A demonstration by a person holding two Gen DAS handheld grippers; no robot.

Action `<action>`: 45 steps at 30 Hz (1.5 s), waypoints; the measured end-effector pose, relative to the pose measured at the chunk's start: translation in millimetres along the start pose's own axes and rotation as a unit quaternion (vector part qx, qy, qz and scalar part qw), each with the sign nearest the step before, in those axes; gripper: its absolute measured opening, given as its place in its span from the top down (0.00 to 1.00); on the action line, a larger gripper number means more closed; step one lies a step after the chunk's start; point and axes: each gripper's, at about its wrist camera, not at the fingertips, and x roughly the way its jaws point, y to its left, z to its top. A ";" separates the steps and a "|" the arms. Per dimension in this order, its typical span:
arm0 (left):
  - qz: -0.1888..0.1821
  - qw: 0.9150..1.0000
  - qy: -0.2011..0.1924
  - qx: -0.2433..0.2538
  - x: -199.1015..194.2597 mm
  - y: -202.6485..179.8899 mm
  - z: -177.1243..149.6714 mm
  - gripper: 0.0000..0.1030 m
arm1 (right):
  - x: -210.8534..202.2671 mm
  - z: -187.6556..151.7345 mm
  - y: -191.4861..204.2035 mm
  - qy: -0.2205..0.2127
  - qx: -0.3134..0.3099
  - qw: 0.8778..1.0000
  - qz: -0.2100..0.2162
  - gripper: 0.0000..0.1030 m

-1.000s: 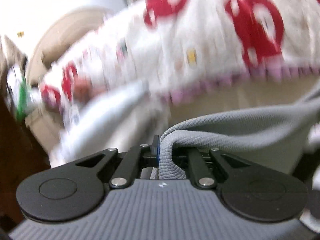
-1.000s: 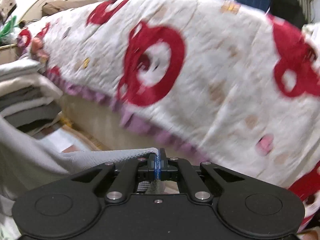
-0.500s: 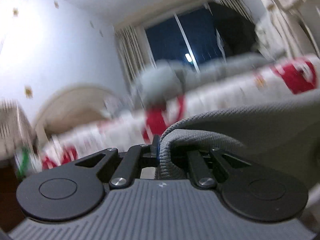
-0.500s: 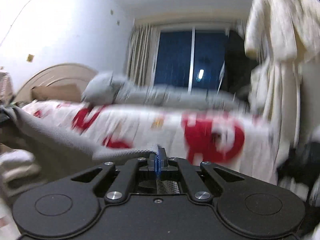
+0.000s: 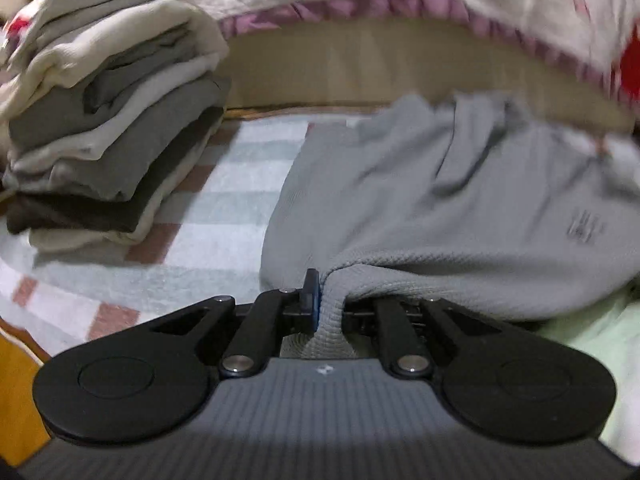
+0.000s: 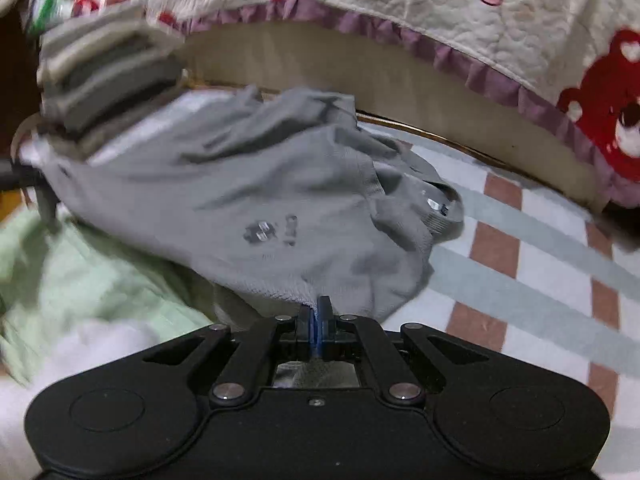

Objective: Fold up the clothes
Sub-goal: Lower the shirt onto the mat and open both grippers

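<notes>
A grey knit garment [image 5: 440,200] with a small dark logo lies spread and rumpled on a checked blanket [image 5: 224,216]. It also shows in the right wrist view [image 6: 248,184]. My left gripper [image 5: 326,304] is shut on one edge of the garment, low over the blanket. My right gripper [image 6: 318,312] is shut on another edge of the same garment. The cloth sags between the two grippers.
A stack of folded grey and beige clothes [image 5: 104,120] stands at the left on the blanket, also in the right wrist view [image 6: 104,64]. A bed with a white and red quilt [image 6: 460,16] runs along the far side. Pale green cloth [image 6: 80,272] lies near left.
Both grippers swung up with the garment, then came down. The garment now lies lowered onto the checked blanket in front of the bed, still held by both.
</notes>
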 end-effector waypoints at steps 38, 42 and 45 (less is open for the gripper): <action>-0.024 0.991 0.058 -0.121 -58.2 93.1 3.6 0.68 | 80.7 87.6 -46.2 -0.034 0.099 0.994 0.018 0.57; -0.043 0.992 0.044 -0.112 26.2 88.7 38.4 0.56 | 135.8 124.6 -48.7 -0.024 0.097 0.995 0.020 0.57; -0.058 0.992 0.034 -0.106 89.4 85.4 64.5 0.56 | 162.4 149.4 -51.0 -0.003 0.114 0.993 0.025 0.57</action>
